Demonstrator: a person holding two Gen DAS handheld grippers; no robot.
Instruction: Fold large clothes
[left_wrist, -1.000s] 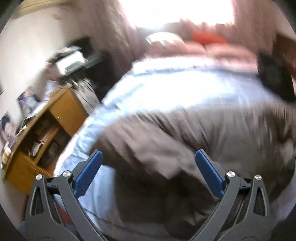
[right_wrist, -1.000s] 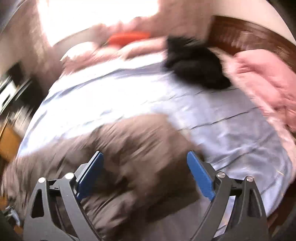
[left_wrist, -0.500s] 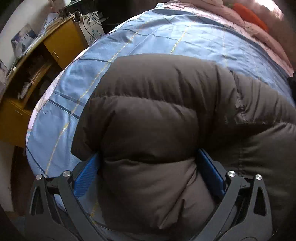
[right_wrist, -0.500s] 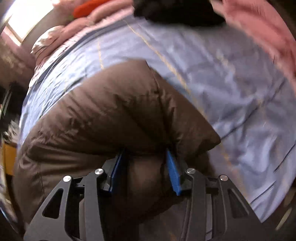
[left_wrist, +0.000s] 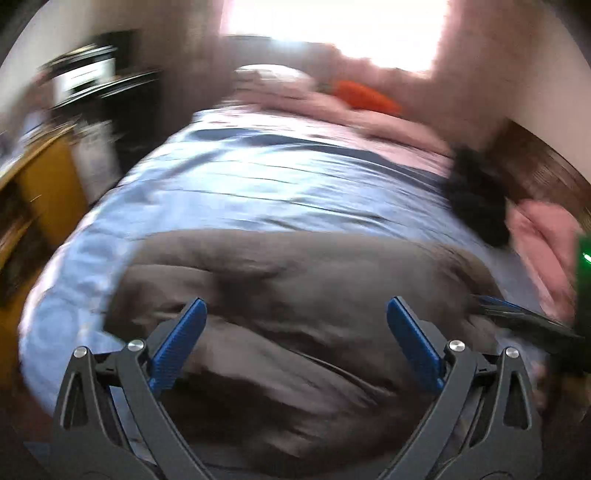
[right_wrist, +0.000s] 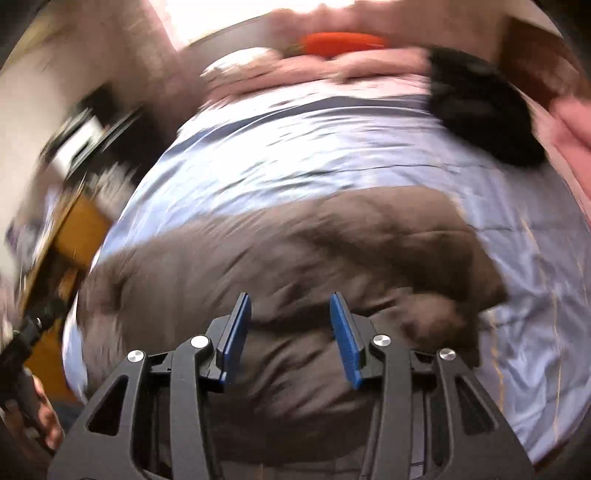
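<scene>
A brown puffy jacket (left_wrist: 295, 295) lies bunched across the near part of a bed with a blue sheet (left_wrist: 277, 177). My left gripper (left_wrist: 295, 325) hovers over the jacket's near edge, open wide, with its pads clear of the fabric. My right gripper (right_wrist: 290, 317) stands half closed and brown fabric fills the gap between its blue pads. Seen from the left wrist view, the right gripper (left_wrist: 491, 302) meets the jacket's right end. Both views are motion-blurred.
Pink bedding (left_wrist: 369, 114) and an orange cushion (left_wrist: 365, 94) lie at the far end. A black garment (right_wrist: 476, 107) sits at the far right by a brown headboard (left_wrist: 535, 162). A wooden desk (left_wrist: 40, 177) stands on the left. A hand (right_wrist: 44, 417) shows lower left.
The right jaws closed from wide onto a fold of the jacket. Both cameras then swung up from a close look to a wider view. The jacket fold no longer bulges between the left jaws.
</scene>
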